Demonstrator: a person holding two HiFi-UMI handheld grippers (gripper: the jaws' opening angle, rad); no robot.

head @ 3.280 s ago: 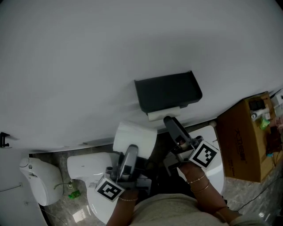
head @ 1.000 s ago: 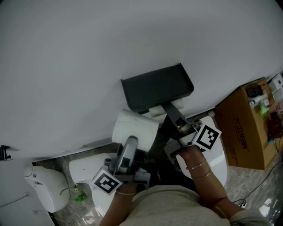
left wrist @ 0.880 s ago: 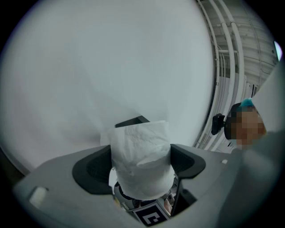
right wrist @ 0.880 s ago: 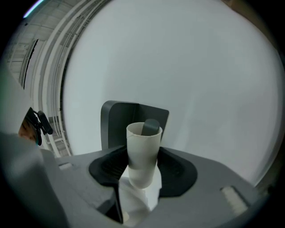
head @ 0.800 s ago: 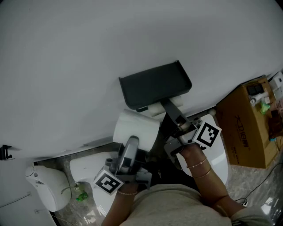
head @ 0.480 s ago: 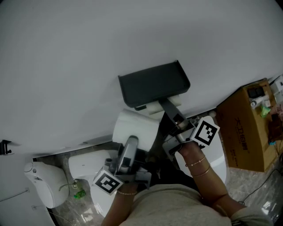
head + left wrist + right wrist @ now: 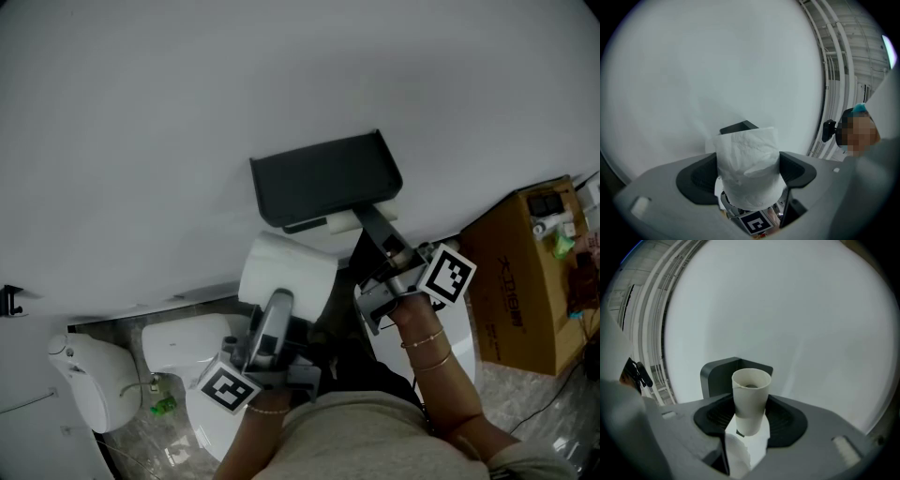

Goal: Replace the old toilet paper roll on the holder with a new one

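Note:
A dark holder (image 7: 326,178) hangs on the white wall. The old roll (image 7: 342,223), a bare cardboard tube with a paper scrap, sits just beneath it. My right gripper (image 7: 361,220) reaches up to it. In the right gripper view the tube (image 7: 751,390) stands between the pads, with the right gripper (image 7: 749,420) shut on it and the holder (image 7: 722,373) behind. I cannot tell whether the tube is free of the holder. A full white new roll (image 7: 286,277) is held lower left by my left gripper (image 7: 277,314). In the left gripper view the new roll (image 7: 747,154) fills the left gripper (image 7: 749,178).
A white toilet (image 7: 183,347) stands below the grippers, with a white floor container (image 7: 84,380) to its left. A brown cardboard box (image 7: 525,272) is at the right. A person (image 7: 855,131) shows at the right of the left gripper view.
Since the earliest frame my right gripper has come closer under the holder. Over the last second both grippers have stayed almost still, each with its roll.

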